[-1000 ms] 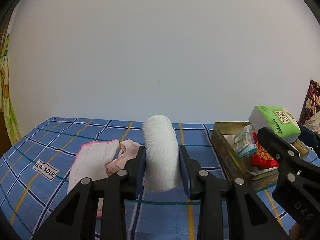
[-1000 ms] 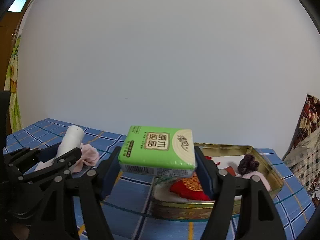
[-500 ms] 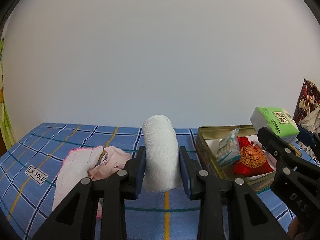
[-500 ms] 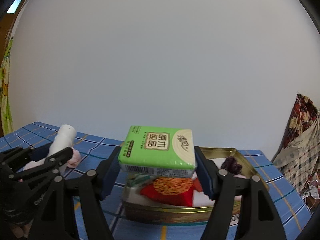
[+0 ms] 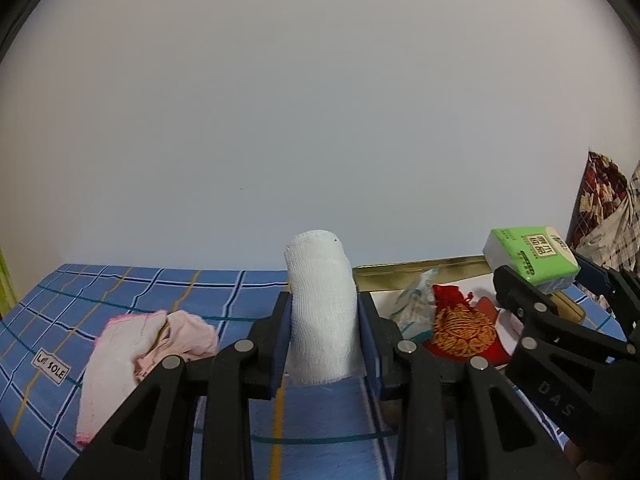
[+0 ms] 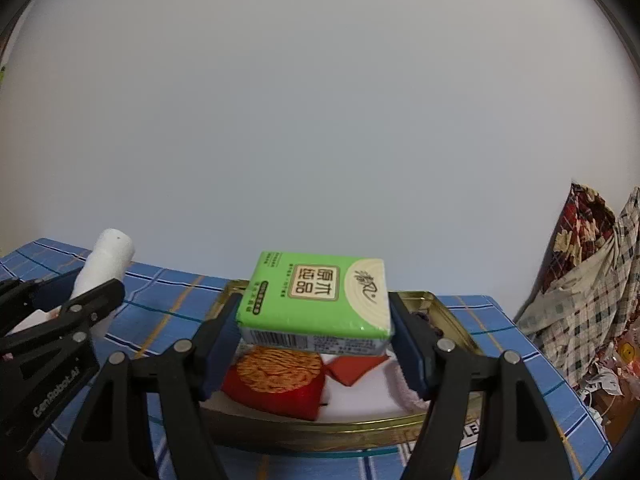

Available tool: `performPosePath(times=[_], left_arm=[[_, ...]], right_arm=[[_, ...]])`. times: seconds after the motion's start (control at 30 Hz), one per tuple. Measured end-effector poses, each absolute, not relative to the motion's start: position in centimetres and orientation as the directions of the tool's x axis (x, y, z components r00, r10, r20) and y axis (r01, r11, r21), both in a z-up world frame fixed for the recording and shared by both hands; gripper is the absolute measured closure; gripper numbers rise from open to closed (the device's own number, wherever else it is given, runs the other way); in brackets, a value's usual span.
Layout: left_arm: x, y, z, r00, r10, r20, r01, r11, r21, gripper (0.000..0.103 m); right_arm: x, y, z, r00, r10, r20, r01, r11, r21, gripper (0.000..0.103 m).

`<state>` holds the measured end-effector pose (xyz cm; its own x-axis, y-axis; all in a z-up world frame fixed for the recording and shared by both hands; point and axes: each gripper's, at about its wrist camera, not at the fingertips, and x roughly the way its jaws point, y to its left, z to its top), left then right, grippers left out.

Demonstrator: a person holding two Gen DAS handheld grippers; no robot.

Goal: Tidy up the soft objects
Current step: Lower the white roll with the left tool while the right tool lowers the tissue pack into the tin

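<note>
Left wrist view: left gripper (image 5: pixel 323 332) pinches a white gauze roll (image 5: pixel 322 308) between its blue pads, roll upright and lifted above the blue checked tablecloth (image 5: pixel 120 292). Both pads press the roll's sides. On the cloth to the left, a pink-edged white cloth (image 5: pixel 116 356) lies crumpled against a pale pink cloth (image 5: pixel 188 336), touching. A small white label (image 5: pixel 51 364) sits on the tablecloth near the left edge. Right of the roll, a gold tin (image 5: pixel 420 270) holds a red embroidered pouch (image 5: pixel 464 328) and a clear plastic packet (image 5: pixel 416 306), packet just left of the pouch. Right gripper (image 5: pixel 536 276) shows at the far right, clamped on a green tissue pack (image 5: pixel 530 258) above the tin's right part. Patterned fabric (image 5: pixel 604 208) hangs at the far right edge.

Right wrist view: right gripper (image 6: pixel 316 320) squeezes the green tissue pack (image 6: pixel 316 296) flat between its pads, both pads on the pack's short sides, pack level and held over the gold tin (image 6: pixel 348 428). Under it, inside the tin: red embroidered pouch (image 6: pixel 276 376), a red folded piece (image 6: pixel 352 366) beside it, something pinkish (image 6: pixel 404 384) at the right, too blurred to tell. Left gripper (image 6: pixel 80 300) at the left edge with the gauze roll (image 6: pixel 106 264) tilted in it, over the tablecloth (image 6: pixel 160 292). Checked and flowered fabric (image 6: pixel 588 280) piled at the right, off the table.
</note>
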<state>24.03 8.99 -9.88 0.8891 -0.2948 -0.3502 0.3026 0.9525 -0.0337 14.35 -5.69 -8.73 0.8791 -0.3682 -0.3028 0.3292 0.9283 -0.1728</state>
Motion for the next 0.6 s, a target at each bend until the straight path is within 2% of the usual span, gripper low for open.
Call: performPosePath(times=[0.6], left_arm=[[24.0, 3.7, -9.7, 0.866, -0.364, -0.343, 0.379, 0.925, -0.027, 0.068]], right_arm=[[13.6, -11.2, -8.0, 0.838, -0.444, -0.318, 0.415, 0.896, -0.159, 0.032]])
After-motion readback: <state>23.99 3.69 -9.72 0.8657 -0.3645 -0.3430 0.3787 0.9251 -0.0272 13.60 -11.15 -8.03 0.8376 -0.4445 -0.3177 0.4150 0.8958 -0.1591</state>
